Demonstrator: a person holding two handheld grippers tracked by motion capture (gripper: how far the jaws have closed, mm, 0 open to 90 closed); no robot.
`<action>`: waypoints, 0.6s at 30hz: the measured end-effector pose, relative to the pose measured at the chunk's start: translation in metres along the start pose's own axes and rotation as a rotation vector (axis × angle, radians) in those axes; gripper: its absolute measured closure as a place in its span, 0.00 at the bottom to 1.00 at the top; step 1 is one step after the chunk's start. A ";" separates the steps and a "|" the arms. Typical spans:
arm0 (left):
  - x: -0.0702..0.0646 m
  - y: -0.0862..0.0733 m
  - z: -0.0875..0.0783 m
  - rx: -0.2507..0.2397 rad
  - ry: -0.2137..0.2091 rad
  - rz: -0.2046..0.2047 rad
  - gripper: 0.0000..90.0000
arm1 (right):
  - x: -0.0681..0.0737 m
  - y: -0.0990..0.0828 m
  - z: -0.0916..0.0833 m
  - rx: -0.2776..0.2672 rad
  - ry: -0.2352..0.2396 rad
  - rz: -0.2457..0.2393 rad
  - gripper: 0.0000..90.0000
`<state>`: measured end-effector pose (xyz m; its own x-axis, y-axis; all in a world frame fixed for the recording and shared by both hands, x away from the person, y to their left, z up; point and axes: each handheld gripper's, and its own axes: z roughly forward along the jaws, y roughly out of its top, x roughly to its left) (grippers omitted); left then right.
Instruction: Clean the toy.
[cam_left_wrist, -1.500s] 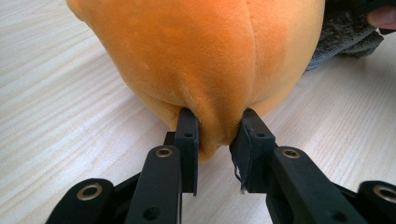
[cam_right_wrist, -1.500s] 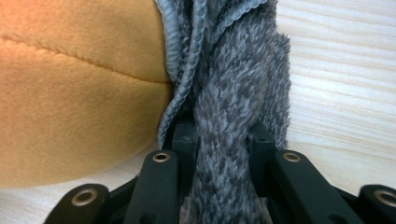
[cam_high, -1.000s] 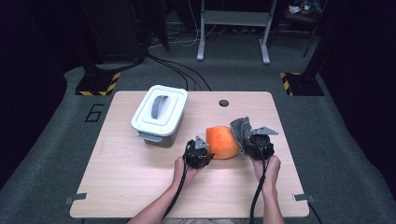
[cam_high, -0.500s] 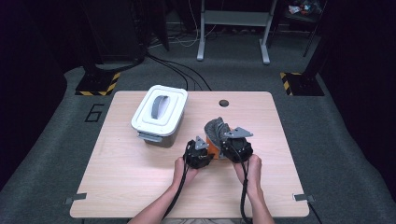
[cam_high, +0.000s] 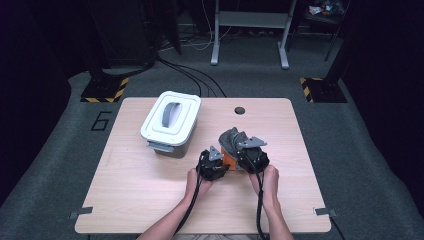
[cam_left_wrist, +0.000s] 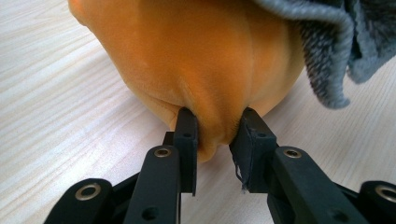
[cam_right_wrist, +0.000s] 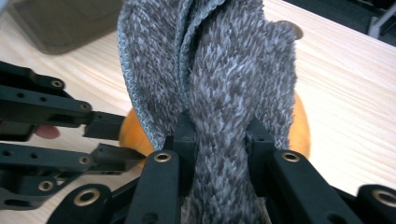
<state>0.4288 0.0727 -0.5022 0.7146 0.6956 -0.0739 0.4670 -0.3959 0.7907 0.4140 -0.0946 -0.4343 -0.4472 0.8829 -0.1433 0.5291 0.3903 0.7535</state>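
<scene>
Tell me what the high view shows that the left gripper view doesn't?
High view alone: the white box with its grey handle, the person's hands, the right claw and the dark floor around the table. Left gripper view alone: a close look at the left claw pinching a fold of the orange thing. Both share: the wooden table, the orange thing and the grey cloth draped over it.
</scene>
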 end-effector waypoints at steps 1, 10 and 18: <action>0.001 0.000 0.000 0.008 -0.003 0.010 0.80 | -0.001 0.000 0.000 0.000 -0.010 0.006 0.80; 0.001 0.000 0.000 0.006 -0.001 0.016 0.80 | -0.017 -0.006 -0.002 0.004 -0.036 0.041 0.80; 0.001 0.001 0.000 0.011 -0.002 0.021 0.80 | -0.033 -0.014 0.000 0.020 -0.058 0.094 0.80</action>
<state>0.4294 0.0730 -0.5018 0.7252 0.6861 -0.0588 0.4580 -0.4168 0.7852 0.4214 -0.1291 -0.4406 -0.3525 0.9294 -0.1095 0.5815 0.3093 0.7525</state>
